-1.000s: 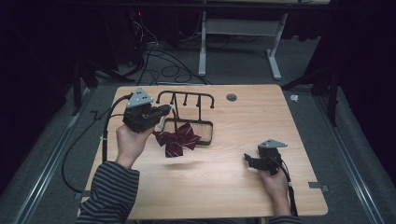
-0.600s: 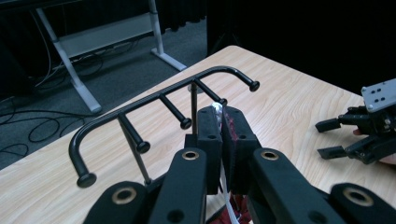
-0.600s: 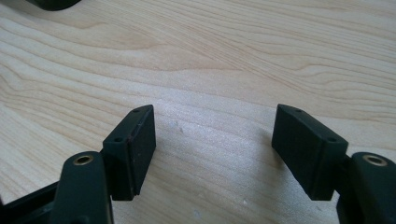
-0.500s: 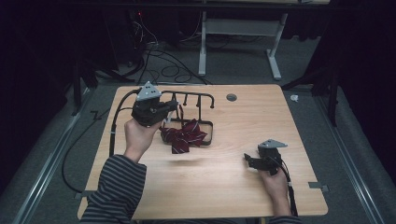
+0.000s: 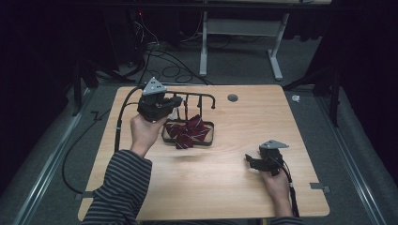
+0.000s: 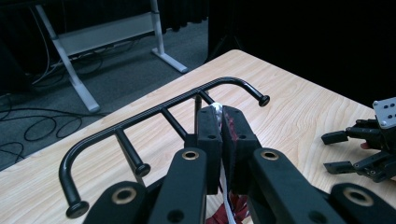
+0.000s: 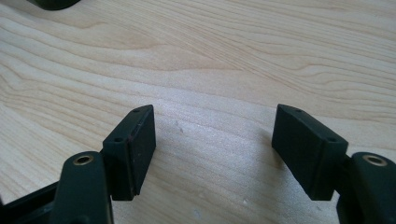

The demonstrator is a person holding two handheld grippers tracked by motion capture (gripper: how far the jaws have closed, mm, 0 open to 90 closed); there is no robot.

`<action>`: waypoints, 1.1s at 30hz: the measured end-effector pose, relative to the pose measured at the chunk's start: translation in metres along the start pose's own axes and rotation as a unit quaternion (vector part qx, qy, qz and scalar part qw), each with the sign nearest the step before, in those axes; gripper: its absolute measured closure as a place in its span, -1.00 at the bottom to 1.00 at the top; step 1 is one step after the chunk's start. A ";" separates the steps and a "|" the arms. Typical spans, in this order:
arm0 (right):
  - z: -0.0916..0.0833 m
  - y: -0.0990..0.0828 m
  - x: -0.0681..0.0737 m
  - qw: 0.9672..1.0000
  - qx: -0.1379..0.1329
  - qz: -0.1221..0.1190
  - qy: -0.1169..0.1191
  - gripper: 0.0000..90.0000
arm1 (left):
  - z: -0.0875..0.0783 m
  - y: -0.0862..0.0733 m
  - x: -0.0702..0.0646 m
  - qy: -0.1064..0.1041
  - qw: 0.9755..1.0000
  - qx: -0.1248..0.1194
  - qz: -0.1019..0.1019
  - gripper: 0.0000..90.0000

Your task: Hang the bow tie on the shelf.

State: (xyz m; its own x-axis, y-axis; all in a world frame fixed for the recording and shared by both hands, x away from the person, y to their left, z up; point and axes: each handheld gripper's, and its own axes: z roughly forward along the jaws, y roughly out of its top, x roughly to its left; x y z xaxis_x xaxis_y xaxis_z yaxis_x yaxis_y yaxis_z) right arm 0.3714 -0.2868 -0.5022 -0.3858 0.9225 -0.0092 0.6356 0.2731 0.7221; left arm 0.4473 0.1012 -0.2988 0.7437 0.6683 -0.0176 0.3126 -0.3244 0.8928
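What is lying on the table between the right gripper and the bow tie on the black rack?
Nothing: in the high view, only bare wooden table separates the right gripper from the bow tie on the rack.

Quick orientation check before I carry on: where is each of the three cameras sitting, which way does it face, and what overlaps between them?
High view: above the person's side, looking forward and down on the table; both forearms, left gripper, right gripper.
Left gripper view: rides the left gripper, looking along shut jaws pinching the bow's strap toward the black rack.
Right gripper view: rides the right gripper, looking down at bare tabletop between open jaws.
Shared: the high and left gripper views both show rack and right gripper.
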 end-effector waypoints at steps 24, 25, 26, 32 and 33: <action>0.000 0.000 0.000 1.000 0.000 -0.001 0.001 -0.29 | 0.027 0.005 0.004 0.003 1.000 0.005 -0.015 0.93; 0.000 0.000 0.000 1.000 0.000 -0.001 0.001 -0.29 | 0.028 0.005 0.004 0.002 1.000 0.005 -0.016 0.93; 0.000 0.000 0.000 1.000 0.000 -0.001 0.001 -0.29 | 0.029 0.005 0.003 0.001 1.000 0.005 -0.017 0.93; 0.000 0.000 0.000 1.000 0.000 -0.001 0.001 -0.30 | 0.034 0.004 0.003 0.000 1.000 0.007 -0.021 0.93; 0.000 0.000 0.000 1.000 -0.001 -0.001 0.001 -0.29 | 0.035 0.004 0.003 0.001 1.000 0.006 -0.021 0.93</action>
State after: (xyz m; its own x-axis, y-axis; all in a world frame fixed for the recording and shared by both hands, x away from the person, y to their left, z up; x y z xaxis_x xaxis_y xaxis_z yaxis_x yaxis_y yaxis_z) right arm 0.3713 -0.2871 -0.5023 -0.3884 0.9215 -0.0094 0.6341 0.2746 0.7229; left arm 0.4718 0.0788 -0.3111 0.7285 0.6829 -0.0547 0.3515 -0.3042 0.8854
